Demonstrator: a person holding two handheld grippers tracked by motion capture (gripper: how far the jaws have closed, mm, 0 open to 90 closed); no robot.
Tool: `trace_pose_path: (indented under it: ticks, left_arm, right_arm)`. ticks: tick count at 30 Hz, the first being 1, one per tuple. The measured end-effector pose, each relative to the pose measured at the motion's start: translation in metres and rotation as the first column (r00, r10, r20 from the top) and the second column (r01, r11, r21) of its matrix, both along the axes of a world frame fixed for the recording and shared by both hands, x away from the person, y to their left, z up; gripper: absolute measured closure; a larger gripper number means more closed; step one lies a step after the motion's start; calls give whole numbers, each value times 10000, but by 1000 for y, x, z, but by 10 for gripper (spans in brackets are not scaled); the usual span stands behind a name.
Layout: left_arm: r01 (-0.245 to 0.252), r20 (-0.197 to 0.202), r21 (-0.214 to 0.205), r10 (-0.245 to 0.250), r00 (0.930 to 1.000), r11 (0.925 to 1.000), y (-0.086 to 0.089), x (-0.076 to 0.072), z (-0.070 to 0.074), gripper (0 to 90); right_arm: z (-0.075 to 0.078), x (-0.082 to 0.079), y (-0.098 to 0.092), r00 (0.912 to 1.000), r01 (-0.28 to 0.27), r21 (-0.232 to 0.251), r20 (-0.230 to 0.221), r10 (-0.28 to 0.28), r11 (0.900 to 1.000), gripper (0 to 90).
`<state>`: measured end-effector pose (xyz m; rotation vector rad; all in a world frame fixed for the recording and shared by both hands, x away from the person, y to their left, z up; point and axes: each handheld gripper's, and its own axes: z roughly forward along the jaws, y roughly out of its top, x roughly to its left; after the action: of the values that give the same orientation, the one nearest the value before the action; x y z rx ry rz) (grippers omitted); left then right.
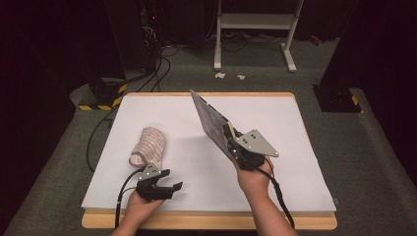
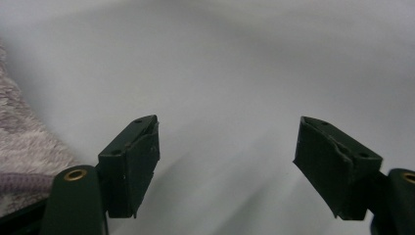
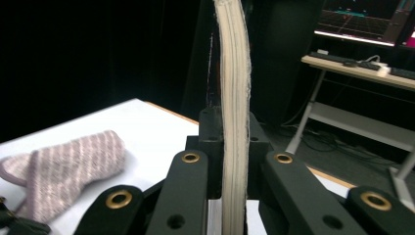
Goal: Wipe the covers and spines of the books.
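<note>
Mid-frame, right tongs (image 1: pixel 231 140) clench a book (image 1: pixel 210 119), tilted, off the tabletop (image 1: pixel 275 128). Lower left, left tongs (image 1: pixel 169 189) released, empty, near mitt (image 1: pixel 149 145).

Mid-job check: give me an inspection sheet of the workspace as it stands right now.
Surface: white sheet over a wooden table.
Job's things: thin grey patterned book, lifted off the sheet and tilted; its cream page edges face the right gripper view.
Clutter: striped pink knitted mitten lying flat near the left gripper.
Grippers: right gripper shut on the book; left gripper open, jaws holding nothing.
Cables: black cable trailing from the right gripper.
Surroundings: white metal stand behind the table.
</note>
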<state>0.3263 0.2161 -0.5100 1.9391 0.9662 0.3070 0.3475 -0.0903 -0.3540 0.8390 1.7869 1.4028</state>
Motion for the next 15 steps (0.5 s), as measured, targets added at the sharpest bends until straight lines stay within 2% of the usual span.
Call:
trace_pose_path:
  ticks: [4, 7, 15]
  left_arm:
    - [0, -20, -2, 0, 10000, 10000, 0, 0, 0, 247]
    - [14, 112, -100, -13, 9999, 9999, 0, 0, 1, 259]
    - [17, 18, -69, -17, 10000, 10000, 1, 0, 0, 257]
  right_arm:
    - [3, -1, 13, 9995, -289, 120, 100, 288, 9995, 847]
    - [3, -1, 24, 9987, -454, 164, 230, 450, 9988, 846]
    - [-5, 4, 44, 9977, -676, 265, 74, 675, 9974, 846]
